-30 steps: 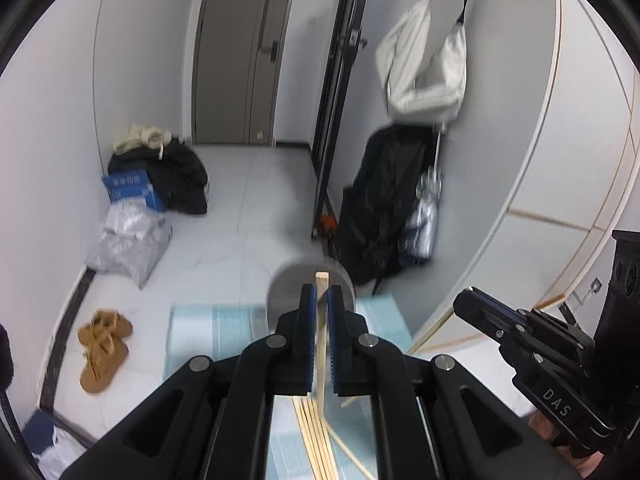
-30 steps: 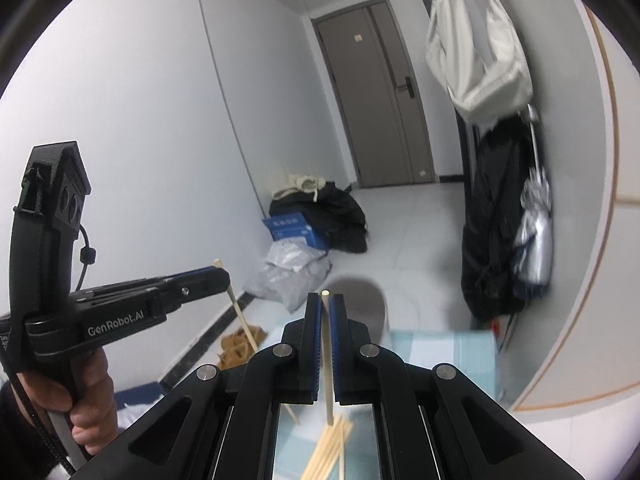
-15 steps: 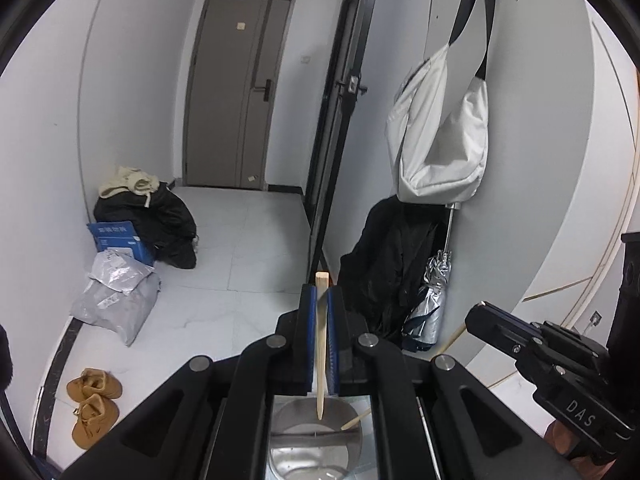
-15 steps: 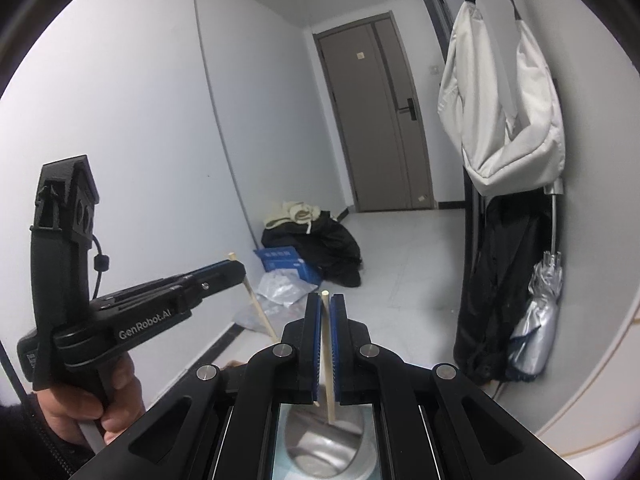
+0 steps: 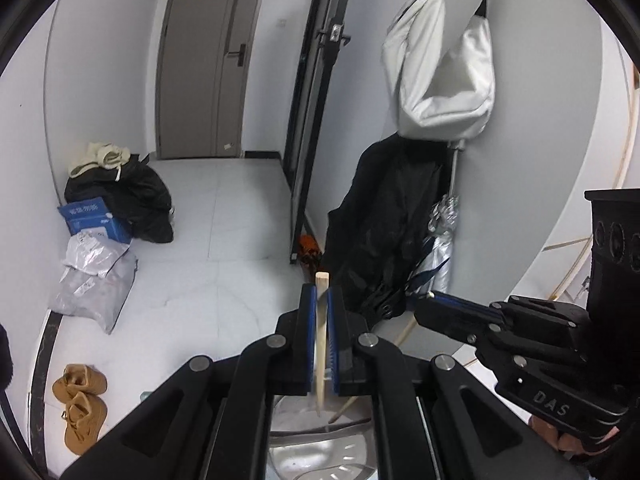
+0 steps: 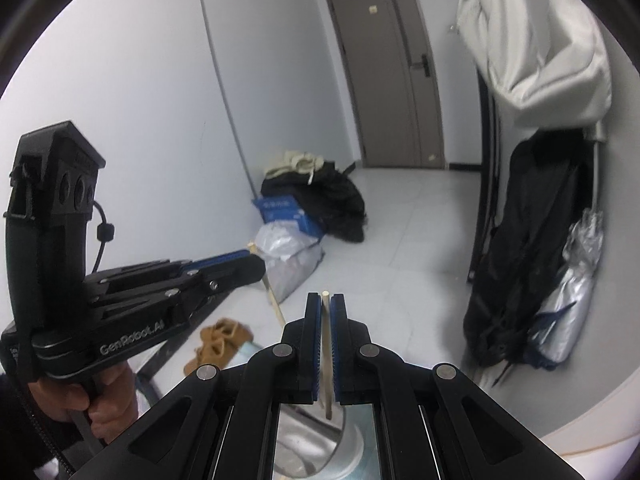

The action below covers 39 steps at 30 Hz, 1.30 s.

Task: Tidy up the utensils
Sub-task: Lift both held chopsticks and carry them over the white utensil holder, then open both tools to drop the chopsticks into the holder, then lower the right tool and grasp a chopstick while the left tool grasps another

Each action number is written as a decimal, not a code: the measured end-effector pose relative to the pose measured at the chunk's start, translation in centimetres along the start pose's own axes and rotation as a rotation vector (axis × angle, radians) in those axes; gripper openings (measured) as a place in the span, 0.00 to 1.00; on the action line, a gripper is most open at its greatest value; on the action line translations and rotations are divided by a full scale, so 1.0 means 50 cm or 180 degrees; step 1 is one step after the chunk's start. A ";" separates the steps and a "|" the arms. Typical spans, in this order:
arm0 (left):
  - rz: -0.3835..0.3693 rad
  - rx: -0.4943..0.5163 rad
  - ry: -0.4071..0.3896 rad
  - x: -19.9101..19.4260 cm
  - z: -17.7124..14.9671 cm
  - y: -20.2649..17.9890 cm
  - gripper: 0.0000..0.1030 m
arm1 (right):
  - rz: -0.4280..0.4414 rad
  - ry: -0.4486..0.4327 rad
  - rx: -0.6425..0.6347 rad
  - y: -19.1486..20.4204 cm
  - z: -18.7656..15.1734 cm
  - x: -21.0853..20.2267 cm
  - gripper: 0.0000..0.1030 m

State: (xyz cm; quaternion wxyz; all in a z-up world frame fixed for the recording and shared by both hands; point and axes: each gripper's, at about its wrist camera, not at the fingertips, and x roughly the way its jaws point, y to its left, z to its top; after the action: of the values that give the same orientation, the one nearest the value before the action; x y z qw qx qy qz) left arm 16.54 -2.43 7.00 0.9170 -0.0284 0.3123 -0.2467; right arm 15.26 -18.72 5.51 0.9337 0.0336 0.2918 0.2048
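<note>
My left gripper (image 5: 320, 296) is shut on a pale wooden chopstick (image 5: 321, 344), held upright with its lower tip over the open steel utensil holder (image 5: 324, 452). My right gripper (image 6: 326, 304) is shut on a second chopstick (image 6: 327, 356), also upright, its lower tip over the same steel holder (image 6: 308, 440). The right gripper (image 5: 440, 306) shows at the right of the left wrist view with its chopstick (image 5: 404, 334) slanting down toward the holder. The left gripper (image 6: 244, 260) shows at the left of the right wrist view with its chopstick (image 6: 272, 292).
Behind lies a hallway floor with a grey door (image 5: 204, 60), a pile of dark clothes and a blue box (image 5: 92, 216), plastic bags (image 5: 96, 280), tan shoes (image 5: 80, 408), a black coat and folded umbrella (image 5: 400, 232) and a hanging white bag (image 5: 440, 64).
Both grippers have lifted from the table and tipped up with their chopsticks. The steel holder now lies below the fingers, and the loose chopsticks on the table are out of view.
</note>
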 end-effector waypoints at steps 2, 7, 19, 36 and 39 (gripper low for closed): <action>-0.0010 -0.0027 0.0097 0.009 -0.007 0.009 0.02 | 0.0009 0.0038 -0.0006 0.000 -0.012 0.008 0.04; 0.0031 -0.0132 0.0375 0.024 -0.006 0.018 0.11 | 0.0095 0.0037 0.0052 -0.004 -0.028 0.003 0.07; 0.0780 -0.0045 0.0033 -0.096 -0.034 -0.018 0.74 | -0.0106 -0.0182 0.0462 -0.030 -0.064 -0.107 0.29; 0.1071 -0.0266 -0.0296 -0.221 -0.152 -0.087 0.87 | -0.0297 -0.0485 0.0514 0.050 -0.192 -0.253 0.64; 0.1074 -0.0270 -0.0327 -0.223 -0.176 -0.092 0.91 | -0.0293 -0.0417 0.0507 0.061 -0.226 -0.256 0.64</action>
State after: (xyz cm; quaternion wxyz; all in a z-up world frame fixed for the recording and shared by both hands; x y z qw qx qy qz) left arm 1.75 -0.30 7.12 0.9581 -0.0267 0.2755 -0.0742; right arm -1.70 -21.74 3.51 0.9536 0.1075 0.2467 0.1352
